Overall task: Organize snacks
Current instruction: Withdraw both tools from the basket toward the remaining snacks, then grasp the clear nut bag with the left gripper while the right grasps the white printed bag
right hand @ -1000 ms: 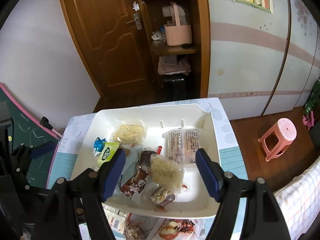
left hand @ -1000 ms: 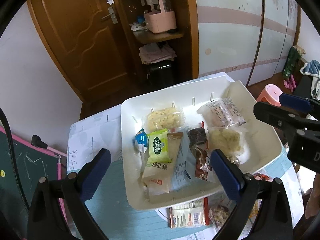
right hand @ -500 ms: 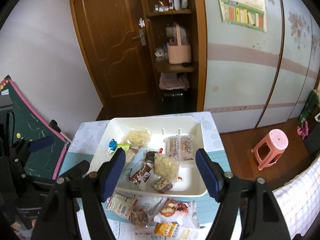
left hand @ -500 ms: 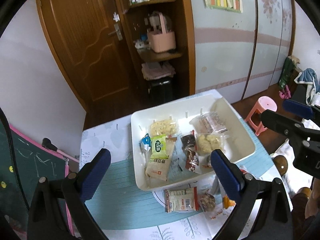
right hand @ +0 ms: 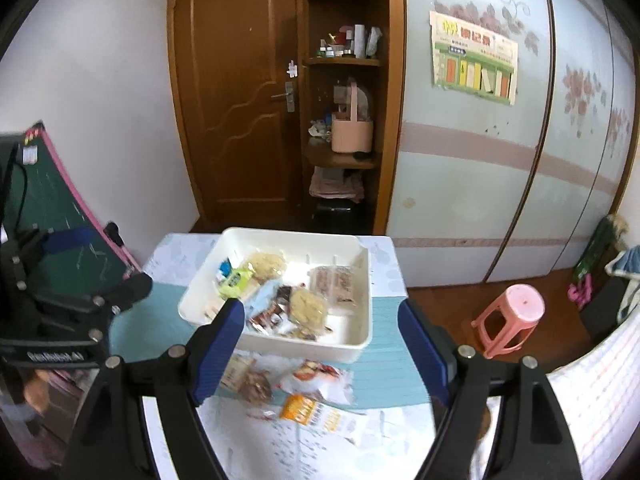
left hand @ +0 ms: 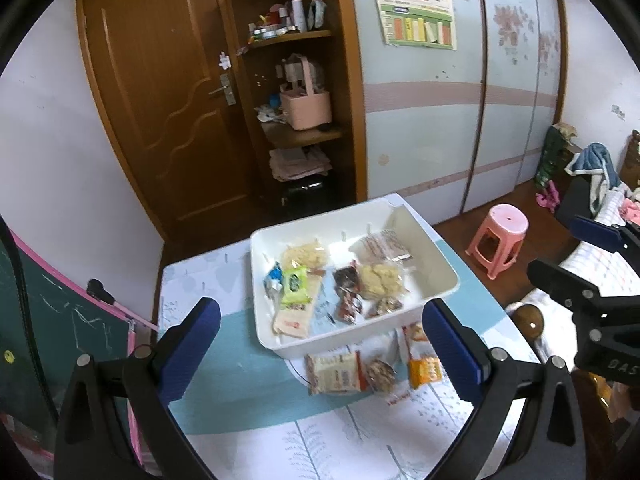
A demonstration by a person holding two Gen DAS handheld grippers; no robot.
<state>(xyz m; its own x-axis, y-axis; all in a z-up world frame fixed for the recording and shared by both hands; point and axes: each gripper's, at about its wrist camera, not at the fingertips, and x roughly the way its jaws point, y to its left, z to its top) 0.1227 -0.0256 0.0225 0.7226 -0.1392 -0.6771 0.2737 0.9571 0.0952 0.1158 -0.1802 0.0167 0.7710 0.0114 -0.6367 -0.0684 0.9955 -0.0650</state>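
A white bin [left hand: 436, 254] sits on the table and holds several snack packets, among them a green packet [left hand: 295, 284] and a pale puffed-snack bag [left hand: 380, 280]. The bin also shows in the right wrist view [right hand: 362, 276]. Loose packets lie on the table in front of it: a beige packet [left hand: 334, 372], a small nut packet [left hand: 380, 374] and an orange packet [left hand: 424, 368]. My left gripper [left hand: 328, 350] is open and empty, high above the table's near side. My right gripper [right hand: 320, 344] is open and empty, also raised; it shows at the right of the left wrist view [left hand: 592, 280].
The table [left hand: 224, 364] has a teal and white leaf-print cloth. A green chalkboard [right hand: 60, 236] leans at its left. A pink stool [left hand: 500, 236] stands on the floor to the right. A wooden door and shelves are behind. A bed edge [right hand: 600, 380] is at the right.
Both grippers have pulled up and back from the bin, so the bin looks smaller and the loose packets in front of it have come into view. Both stay open.
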